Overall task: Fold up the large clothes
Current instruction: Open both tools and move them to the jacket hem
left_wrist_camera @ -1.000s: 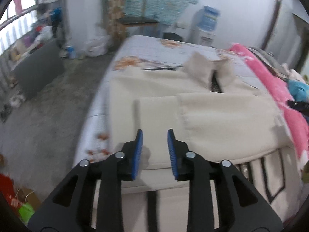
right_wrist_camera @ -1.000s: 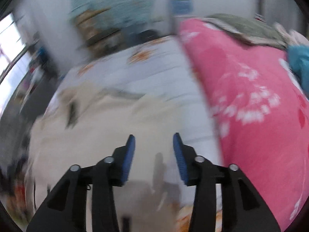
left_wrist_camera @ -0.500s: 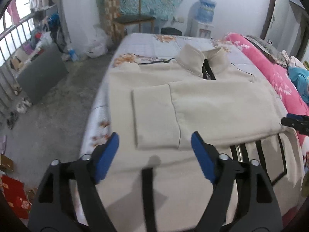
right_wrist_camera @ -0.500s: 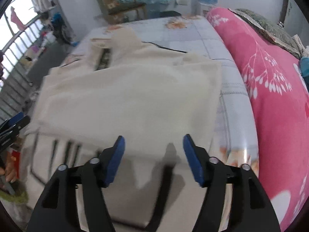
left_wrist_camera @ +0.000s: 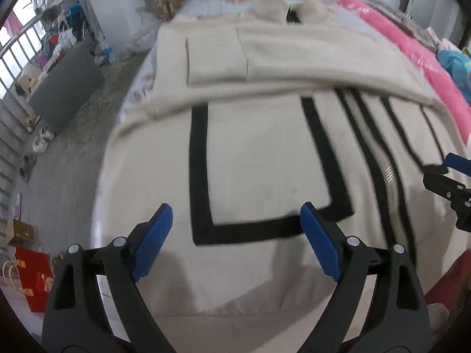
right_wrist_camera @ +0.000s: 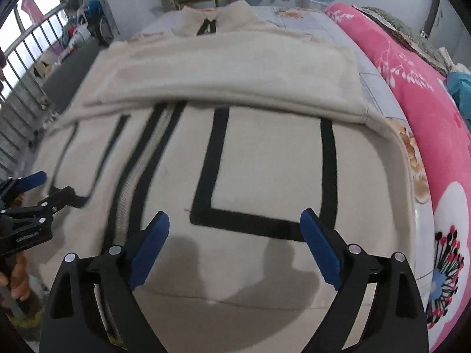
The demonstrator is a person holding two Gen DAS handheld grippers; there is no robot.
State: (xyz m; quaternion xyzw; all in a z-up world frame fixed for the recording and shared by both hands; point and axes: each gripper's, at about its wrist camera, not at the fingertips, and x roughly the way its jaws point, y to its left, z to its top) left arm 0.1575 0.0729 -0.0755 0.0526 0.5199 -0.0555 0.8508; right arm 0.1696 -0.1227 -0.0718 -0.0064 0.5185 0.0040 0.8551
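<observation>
From the left wrist view we look down on a cream jacket [left_wrist_camera: 265,153] spread flat across the bed [left_wrist_camera: 138,88], its black trim lines and central zipper [left_wrist_camera: 388,182] facing up. Both sleeves are folded in across the chest, and the collar sits at the far end. Our left gripper [left_wrist_camera: 237,217] hangs just above the lower part of the jacket with its jaws spread wide — they have just been opening, and nothing sits between the blue pads [left_wrist_camera: 153,241]. At the right edge we catch the tip of the right gripper [left_wrist_camera: 447,173], near the jacket's far side. A pink blanket [left_wrist_camera: 412,56] runs along the right of the bed.

From the right wrist view the same jacket [right_wrist_camera: 265,170] fills the frame, with the folded sleeve band across its middle. Our right gripper [right_wrist_camera: 235,220] also stands wide over the fabric — its jaws have just been opening too, with only cloth below them, not gripped. The left gripper [right_wrist_camera: 32,185] shows at the left edge, a hand [right_wrist_camera: 17,276] under it.
</observation>
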